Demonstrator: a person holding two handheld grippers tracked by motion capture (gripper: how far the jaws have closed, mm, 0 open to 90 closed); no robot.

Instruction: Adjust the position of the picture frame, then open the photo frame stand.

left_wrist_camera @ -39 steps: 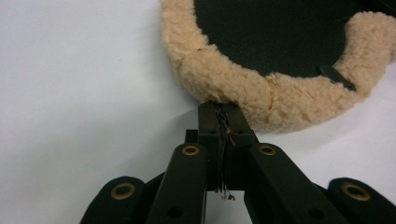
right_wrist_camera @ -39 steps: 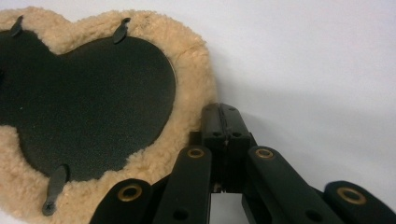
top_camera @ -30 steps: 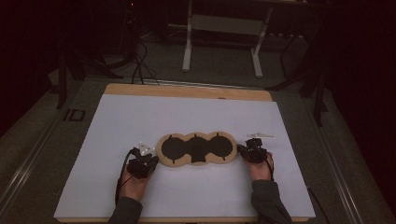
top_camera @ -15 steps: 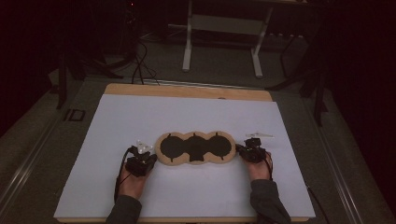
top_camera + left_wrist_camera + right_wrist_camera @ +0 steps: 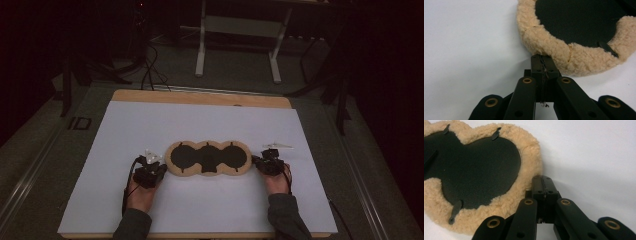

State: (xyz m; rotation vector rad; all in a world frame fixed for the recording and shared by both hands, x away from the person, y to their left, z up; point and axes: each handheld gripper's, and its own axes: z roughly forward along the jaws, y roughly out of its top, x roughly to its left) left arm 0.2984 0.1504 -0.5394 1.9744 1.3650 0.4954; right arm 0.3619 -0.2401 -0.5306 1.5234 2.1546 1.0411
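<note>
Both grippers sit with their jaws pressed fully together, holding nothing; the left gripper has its closed tips right at the left end of the fleece-edged pad, and the right gripper has its closed tips at the pad's right end; whether the tips actually touch the fleece I cannot tell. Biggest thing before me is the table, a wooden top whose bare edge shows at the far side; over most of it lies a white sheet; on that sheet, toward the person's side and about midway across, lies the fleece-edged pad, flat, shaped like three joined rounds, tan fleece around a black middle. Seen along the left gripper's jaws, the fleece rim curves just past the shut tips; along the right gripper's jaws, the rim lies just beside them. Small black tabs stick out over the fleece.
</note>
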